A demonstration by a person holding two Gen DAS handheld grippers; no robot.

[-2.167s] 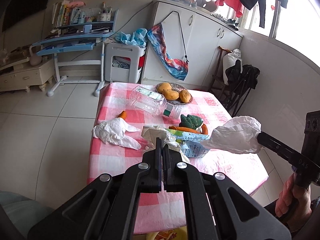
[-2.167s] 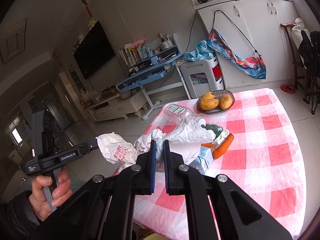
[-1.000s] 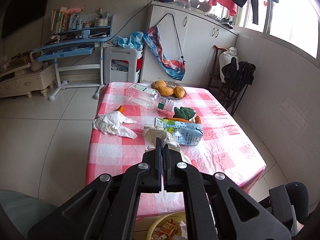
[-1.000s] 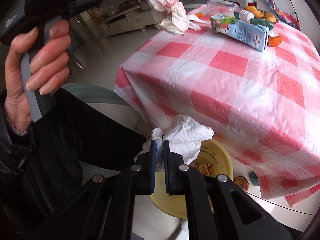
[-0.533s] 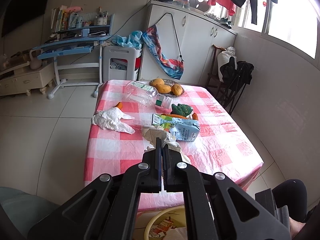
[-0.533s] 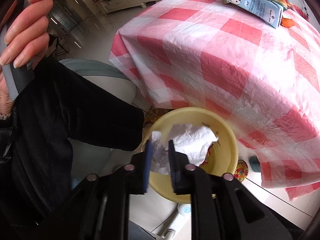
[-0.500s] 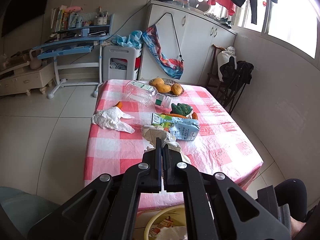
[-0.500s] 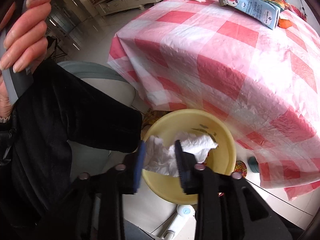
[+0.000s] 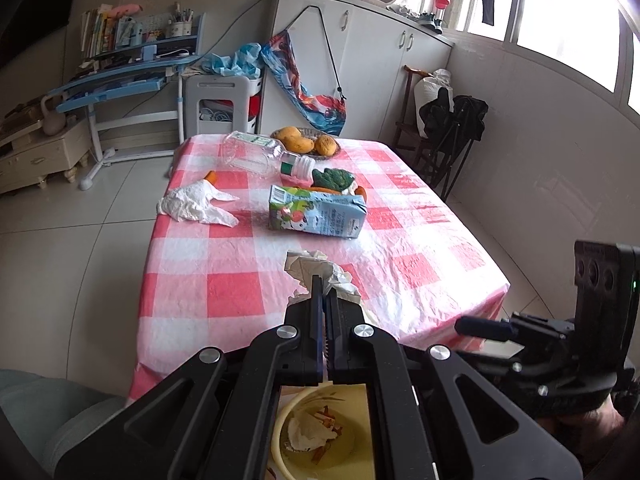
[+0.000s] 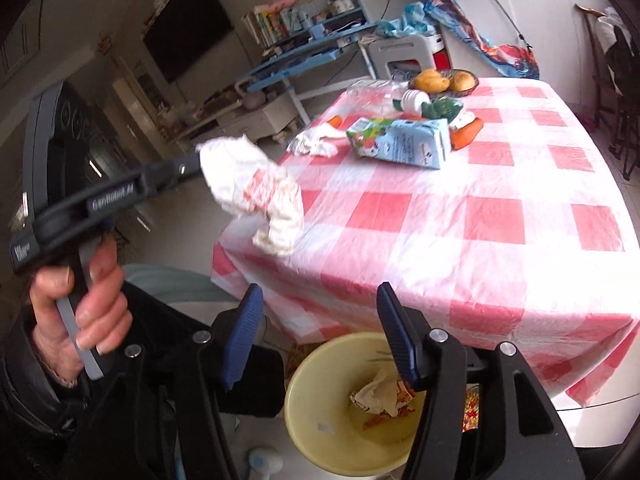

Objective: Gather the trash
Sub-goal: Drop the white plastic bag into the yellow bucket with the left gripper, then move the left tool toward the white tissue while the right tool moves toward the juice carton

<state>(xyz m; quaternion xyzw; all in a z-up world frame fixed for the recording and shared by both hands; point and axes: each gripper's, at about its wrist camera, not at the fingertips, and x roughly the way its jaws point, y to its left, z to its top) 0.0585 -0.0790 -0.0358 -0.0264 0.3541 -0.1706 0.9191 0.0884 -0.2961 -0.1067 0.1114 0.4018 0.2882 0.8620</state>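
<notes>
Here, the left tongs (image 9: 323,300) are clenched on a crumpled wrapper (image 9: 316,270), a pale wad with red print, held in the air above the near edge of the counter (image 9: 420,240). From the right wrist view the same wrapper (image 10: 256,192) hangs from the left tongs (image 10: 192,168), its long axis running down and to the right, with the loose end drooping toward the checked cloth. A hand (image 10: 76,300) grips the handle of the left tool at the left of that view.

The right tongs (image 10: 320,320) are released, jaws spread wide, poised over a yellow bin (image 10: 320,420) that stands on the floor just beside the near edge of the counter. Crumpled paper and scraps (image 10: 380,396) lie at the bottom of the bin.

On the counter, which is covered in a red and white checked cloth, a milk carton (image 9: 318,216) lies on its side, long axis running left to right, its gabled top pointing left. To its left lies a crumpled white tissue (image 9: 198,206). Farther back a clear plastic bottle (image 9: 264,158) lies on its side, its cap end pointing right and toward the near side. Just beyond it stands a basket of mangoes (image 9: 306,142). A green toy (image 9: 332,178) and a carrot (image 10: 466,132) lie just behind the carton.
</notes>
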